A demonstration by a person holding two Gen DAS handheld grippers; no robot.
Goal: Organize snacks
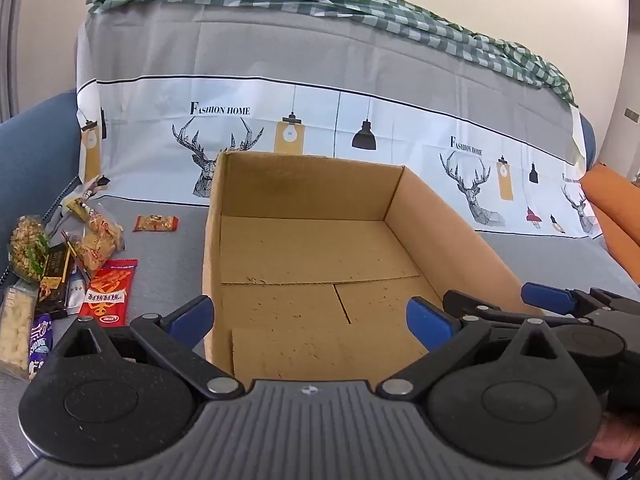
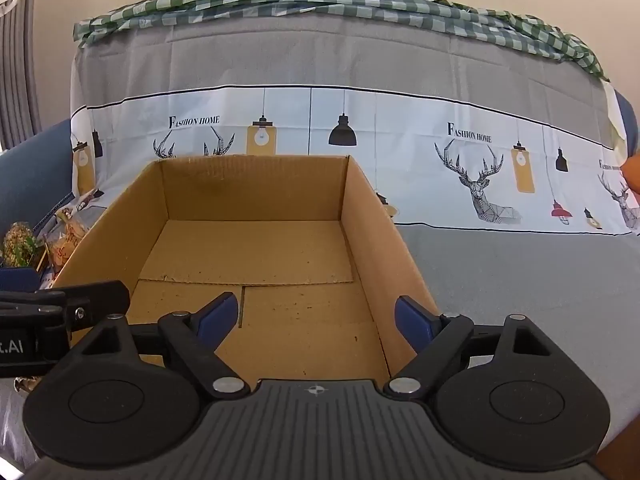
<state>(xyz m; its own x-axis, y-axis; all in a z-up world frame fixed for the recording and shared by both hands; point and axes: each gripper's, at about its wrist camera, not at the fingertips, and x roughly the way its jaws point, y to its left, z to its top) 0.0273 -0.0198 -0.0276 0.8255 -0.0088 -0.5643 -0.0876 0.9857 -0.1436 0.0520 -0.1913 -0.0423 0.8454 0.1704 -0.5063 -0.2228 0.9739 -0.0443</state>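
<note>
While box empty: snacks (image 1: pixel 80 264) lie left of box (image 1: pixel 312 264)
Nearer: left hand-held gripper (image 1: pixel 312 316)
Both grippers: spread, holding nothing

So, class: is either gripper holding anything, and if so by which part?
Nothing is held. The left gripper and right gripper are both open over the empty box; the snacks lie on the sofa to its left.

My left camera sits low and close, looking into the box (image 1: pixel 316 264) from its left front corner. My right camera looks in from nearer the middle. Both face the sofa back (image 2: pixel 320 60) and share the box.
</note>
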